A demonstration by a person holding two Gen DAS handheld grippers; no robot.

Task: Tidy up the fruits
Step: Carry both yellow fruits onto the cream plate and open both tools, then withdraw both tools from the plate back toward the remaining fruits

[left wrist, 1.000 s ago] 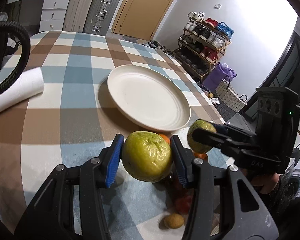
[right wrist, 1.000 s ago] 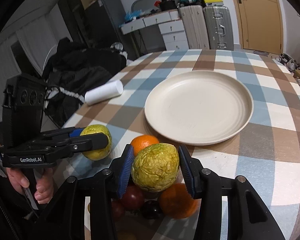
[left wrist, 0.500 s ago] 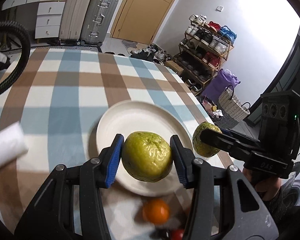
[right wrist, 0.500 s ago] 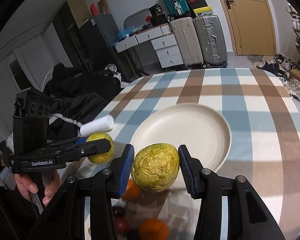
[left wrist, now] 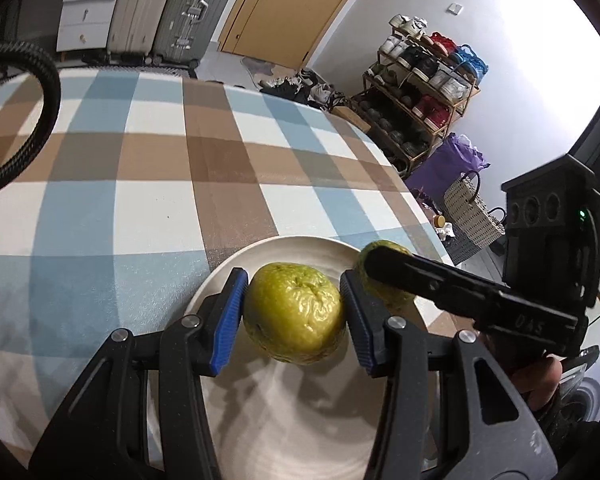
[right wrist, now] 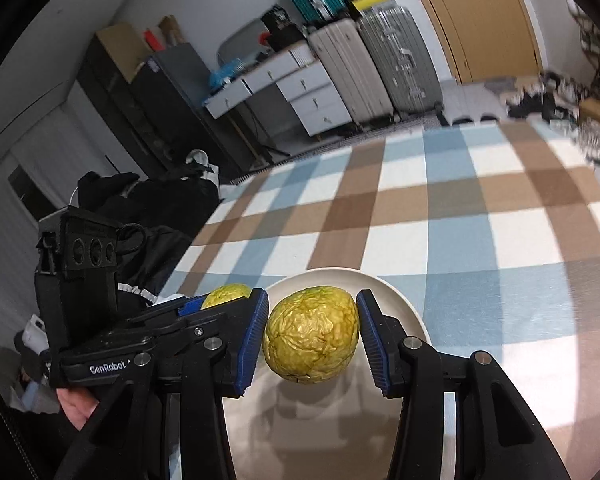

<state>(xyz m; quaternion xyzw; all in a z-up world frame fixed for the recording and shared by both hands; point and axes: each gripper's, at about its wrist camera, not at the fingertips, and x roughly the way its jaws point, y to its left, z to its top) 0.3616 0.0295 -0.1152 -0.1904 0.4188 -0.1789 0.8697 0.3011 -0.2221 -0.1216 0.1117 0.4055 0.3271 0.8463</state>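
My left gripper (left wrist: 294,312) is shut on a smooth yellow-green fruit (left wrist: 294,314) and holds it above the cream plate (left wrist: 300,420). My right gripper (right wrist: 312,336) is shut on a wrinkled yellow fruit (right wrist: 311,334) and holds it above the same plate (right wrist: 404,312). In the left wrist view the right gripper (left wrist: 384,276) comes in from the right with its fruit (left wrist: 380,250) over the plate's right rim. In the right wrist view the left gripper (right wrist: 220,300) shows at the left with its fruit (right wrist: 226,293).
The plate lies on a table with a blue, brown and white checked cloth (left wrist: 140,184). A black hose (left wrist: 40,92) curls at its far left. Suitcases (left wrist: 180,12), drawers, a shoe rack (left wrist: 424,92) and a door stand beyond the table.
Both grippers have moved forward with their fruits, from over the fruit pile to above the plate. The loose fruits and the paper roll have dropped out of view.
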